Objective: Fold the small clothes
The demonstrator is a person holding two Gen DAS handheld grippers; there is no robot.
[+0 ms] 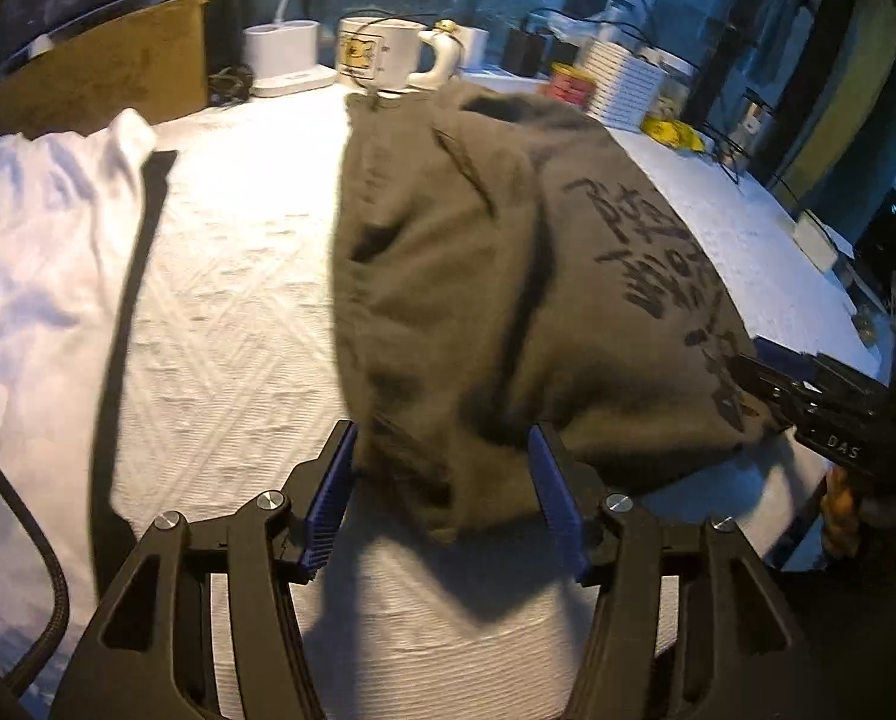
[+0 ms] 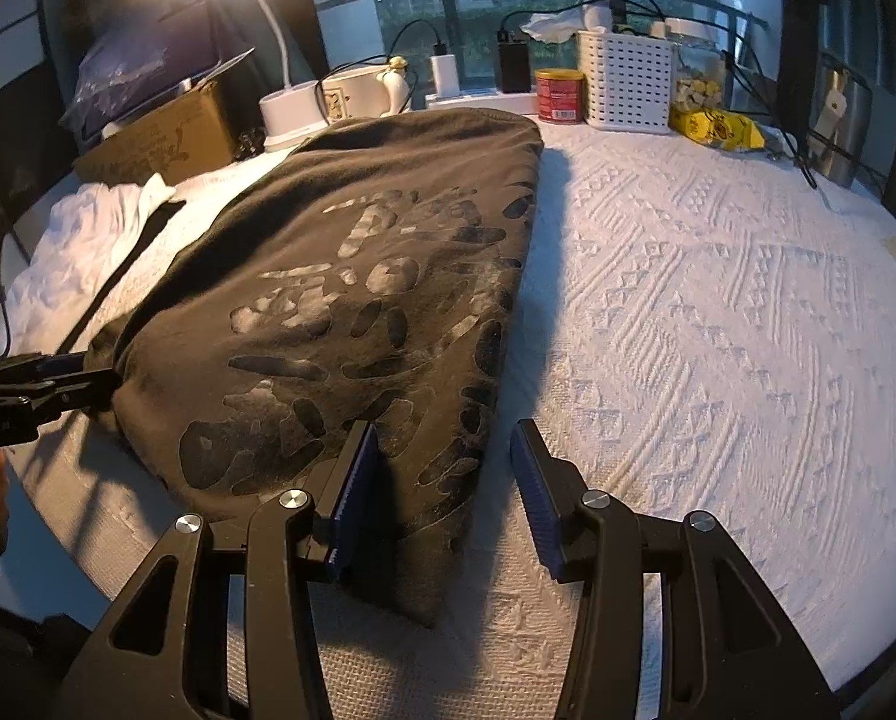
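Note:
A dark olive T-shirt [image 1: 478, 270] with black print lies folded on the white textured cloth [image 1: 238, 300]. My left gripper [image 1: 443, 429] stands open at the shirt's near end, with a bunched corner of the fabric lying between its blue pads. In the right wrist view the same shirt [image 2: 340, 300] stretches away towards the back. My right gripper [image 2: 445, 426] is open over its near right corner: the left pad sits above the fabric, the right pad over bare cloth. Each gripper shows at the edge of the other view: the right one [image 1: 808, 396], the left one [image 2: 46, 384].
A crumpled white garment [image 1: 40, 240] with a dark strip [image 1: 130, 330] lies to the left. Along the back stand a cardboard box [image 1: 100, 72], a lamp base [image 2: 286, 114], a mug [image 1: 382, 54], a red can [image 2: 559, 95], a white basket [image 2: 628, 81] and a yellow packet [image 2: 718, 126].

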